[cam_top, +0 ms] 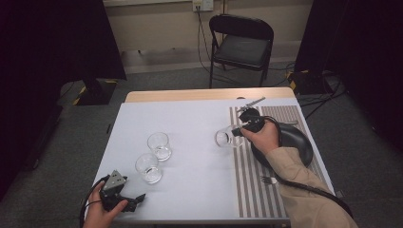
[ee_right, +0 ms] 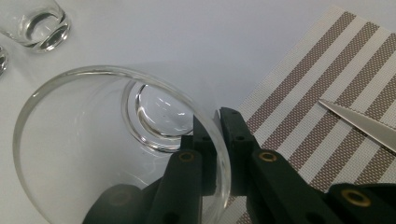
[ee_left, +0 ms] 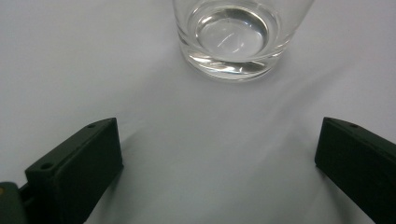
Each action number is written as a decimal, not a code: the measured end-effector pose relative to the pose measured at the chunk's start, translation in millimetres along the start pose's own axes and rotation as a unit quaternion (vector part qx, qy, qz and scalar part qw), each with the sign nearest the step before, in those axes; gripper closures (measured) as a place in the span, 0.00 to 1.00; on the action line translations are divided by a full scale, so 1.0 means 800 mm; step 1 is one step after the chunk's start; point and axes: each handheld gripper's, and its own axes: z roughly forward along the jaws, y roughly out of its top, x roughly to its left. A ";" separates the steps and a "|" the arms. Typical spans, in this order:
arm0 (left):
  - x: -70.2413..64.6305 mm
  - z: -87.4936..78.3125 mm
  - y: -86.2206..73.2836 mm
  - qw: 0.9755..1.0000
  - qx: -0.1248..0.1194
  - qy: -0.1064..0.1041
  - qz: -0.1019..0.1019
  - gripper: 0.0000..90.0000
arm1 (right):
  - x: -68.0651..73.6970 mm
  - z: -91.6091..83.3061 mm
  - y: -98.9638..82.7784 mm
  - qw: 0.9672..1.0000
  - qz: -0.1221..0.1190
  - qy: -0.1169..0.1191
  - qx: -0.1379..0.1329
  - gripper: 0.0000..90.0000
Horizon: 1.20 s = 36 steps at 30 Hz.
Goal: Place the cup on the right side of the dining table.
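High view: right tool clamped on the rim of a glass, carrying it tilted on its side just at the left edge of the striped mat, right half of the table. Looks like mid-transfer; next move probably rights it and sets it down by the two upright glasses nearer the front-left corner, which crowd the landing spot. Left tool idle at the front edge. Dark plate, fork, knife on the mat. Left gripper view: jaws wide apart, nothing between, a glass just ahead. Right gripper view: jaws pinch the glass wall, one inside, one outside.
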 end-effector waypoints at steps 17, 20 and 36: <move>0.000 0.000 0.000 1.000 0.000 0.000 0.000 0.00 | -0.019 0.002 -0.004 1.000 0.017 -0.011 -0.006 0.95; 0.000 0.000 0.000 1.000 0.000 0.000 0.000 0.00 | -0.023 0.002 -0.006 1.000 0.020 -0.015 -0.006 0.95; 0.000 0.000 0.000 1.000 0.000 0.001 0.001 0.00 | -0.039 0.001 -0.013 0.999 0.032 -0.031 -0.003 0.95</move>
